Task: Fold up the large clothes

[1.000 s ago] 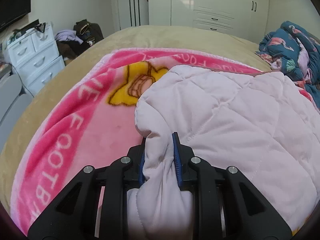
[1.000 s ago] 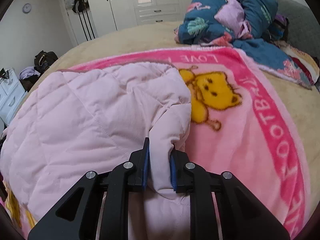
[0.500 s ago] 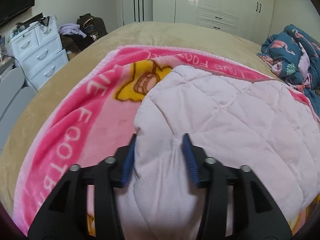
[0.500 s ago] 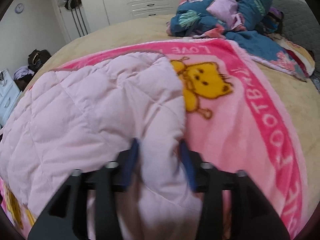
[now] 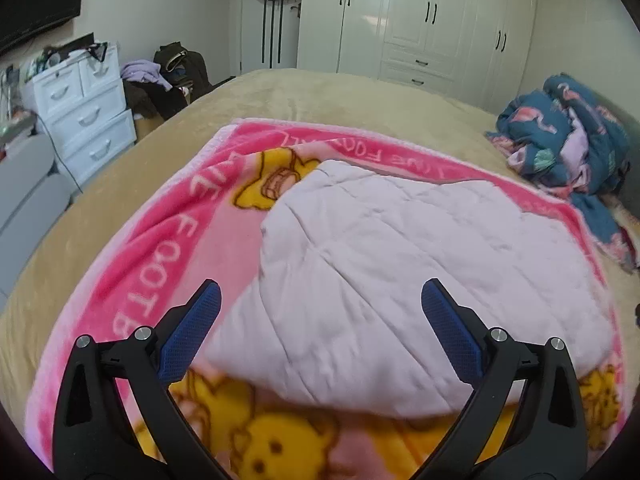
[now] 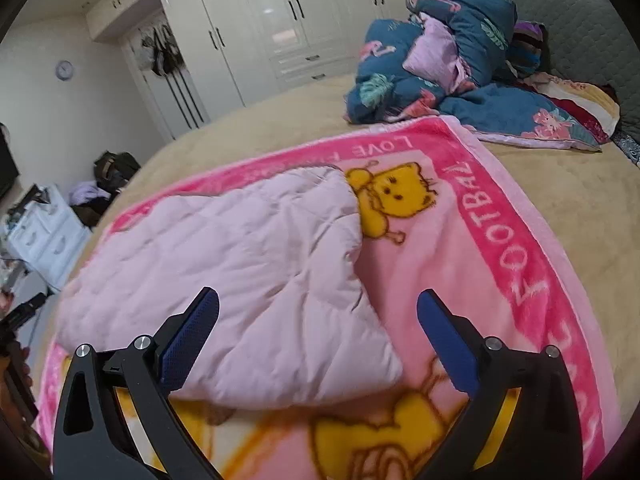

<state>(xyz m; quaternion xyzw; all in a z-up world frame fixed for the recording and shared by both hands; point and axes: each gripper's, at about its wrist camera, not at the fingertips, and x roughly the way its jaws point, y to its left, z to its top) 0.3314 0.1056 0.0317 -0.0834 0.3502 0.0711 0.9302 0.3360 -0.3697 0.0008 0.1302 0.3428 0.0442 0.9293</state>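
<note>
A pale pink quilted garment (image 5: 400,260) (image 6: 240,260) lies folded flat on a pink blanket (image 5: 160,240) (image 6: 480,240) printed with yellow bears. My left gripper (image 5: 320,286) hovers above the garment's near left part. Its jaws are opening wide and the blue pads touch no cloth. My right gripper (image 6: 317,294) hangs over the garment's near right corner. Its jaws are opening too, with the fabric lying loose below them and nothing pinched.
The blanket covers a tan bed (image 5: 320,96). A heap of blue flamingo-print bedding (image 5: 560,140) (image 6: 440,60) sits at the bed's right, by a grey headboard (image 6: 580,32). White drawers (image 5: 84,108) and bags stand on the floor at left, wardrobes (image 5: 420,20) behind.
Both grippers were shut on folds of the pink garment; they have let go, opened wide and lifted back. The garment now lies flat on the blanket.
</note>
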